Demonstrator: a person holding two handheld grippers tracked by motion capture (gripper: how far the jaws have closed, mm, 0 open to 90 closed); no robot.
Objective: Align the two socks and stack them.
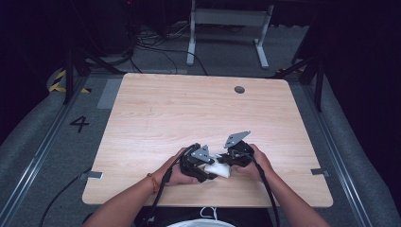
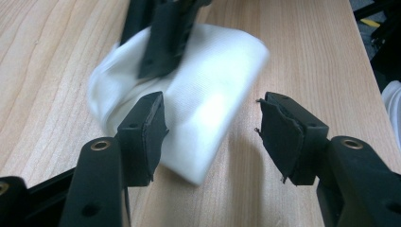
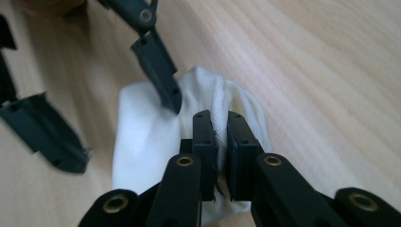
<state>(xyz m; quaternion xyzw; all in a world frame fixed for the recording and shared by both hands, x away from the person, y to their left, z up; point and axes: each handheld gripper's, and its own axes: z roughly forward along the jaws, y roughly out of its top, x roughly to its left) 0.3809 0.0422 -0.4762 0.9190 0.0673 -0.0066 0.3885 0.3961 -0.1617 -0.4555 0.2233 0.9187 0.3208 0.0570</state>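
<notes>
White cloth (image 3: 142, 137) pinched on wooden surface (image 1: 189, 109), near front edge.
Right tongs (image 3: 221, 142) clamped on a ribbed fold; left tongs (image 2: 210, 127) parted, straddling the cloth's near end (one pad (image 2: 144, 127) touching it, the other clear).

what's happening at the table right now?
A person works a white sock with two hand-held grippers near the front edge of the wooden table. The right gripper is clamped on the sock's ribbed cuff. The left gripper has its fingers apart around the sock's other end, not pressing on it.
</notes>
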